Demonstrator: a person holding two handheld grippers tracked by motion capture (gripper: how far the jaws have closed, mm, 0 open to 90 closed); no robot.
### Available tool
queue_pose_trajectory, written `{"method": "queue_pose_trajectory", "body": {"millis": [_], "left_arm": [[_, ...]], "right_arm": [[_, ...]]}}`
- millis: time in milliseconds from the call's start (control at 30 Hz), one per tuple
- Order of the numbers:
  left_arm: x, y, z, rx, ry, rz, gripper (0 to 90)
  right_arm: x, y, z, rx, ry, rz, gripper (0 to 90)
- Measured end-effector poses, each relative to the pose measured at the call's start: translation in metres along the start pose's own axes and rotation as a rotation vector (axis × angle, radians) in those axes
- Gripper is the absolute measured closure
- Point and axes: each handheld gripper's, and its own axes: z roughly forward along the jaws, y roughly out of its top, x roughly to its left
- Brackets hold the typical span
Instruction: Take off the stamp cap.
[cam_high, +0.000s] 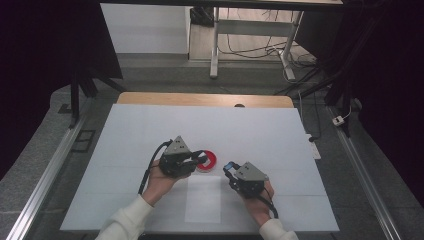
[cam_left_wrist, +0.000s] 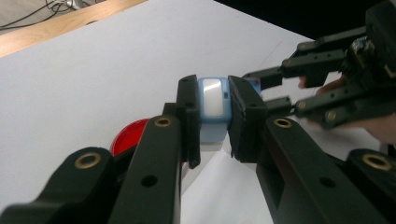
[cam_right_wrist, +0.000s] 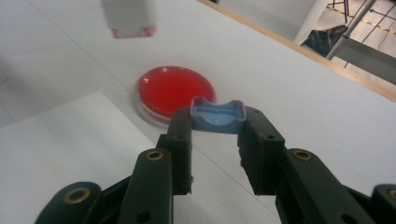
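Observation:
A round red dish (cam_high: 212, 161) lies on the white table cover (cam_high: 150, 130), between my two grippers. My left gripper (cam_high: 199, 158) hovers at the dish's left rim. In the left gripper view, the left gripper (cam_left_wrist: 214, 123) is shut on a small pale blue block with a white face (cam_left_wrist: 213, 100), with the red dish (cam_left_wrist: 130, 135) below it. My right gripper (cam_high: 229, 169) sits just right of the dish. In the right gripper view, the right gripper (cam_right_wrist: 215, 135) is shut on a small blue cap (cam_right_wrist: 217, 116) in front of the red dish (cam_right_wrist: 175, 91). A blurred white block (cam_right_wrist: 128, 16) hangs at the top of that view.
A smaller white sheet (cam_high: 202, 200) lies on the cover near the front edge. The wooden table edge (cam_high: 200, 99) runs along the back. Metal rails (cam_high: 50, 170) flank the table, and desk legs and cables (cam_high: 260, 50) stand beyond it.

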Motion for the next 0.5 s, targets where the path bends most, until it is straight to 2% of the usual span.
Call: {"method": "queue_pose_trajectory", "body": {"millis": [300,500], "left_arm": [[0.000,0.001,0.001,0.001,-0.005,-0.002,75.6],[0.001,0.001,0.001,0.001,-0.008,-0.001,75.6]], "right_arm": [[-0.032,-0.014,-0.026,0.014,-0.038,0.048,65.9],[-0.049,-0.023,-0.044,0.017,-0.070,0.064,65.8]]}}
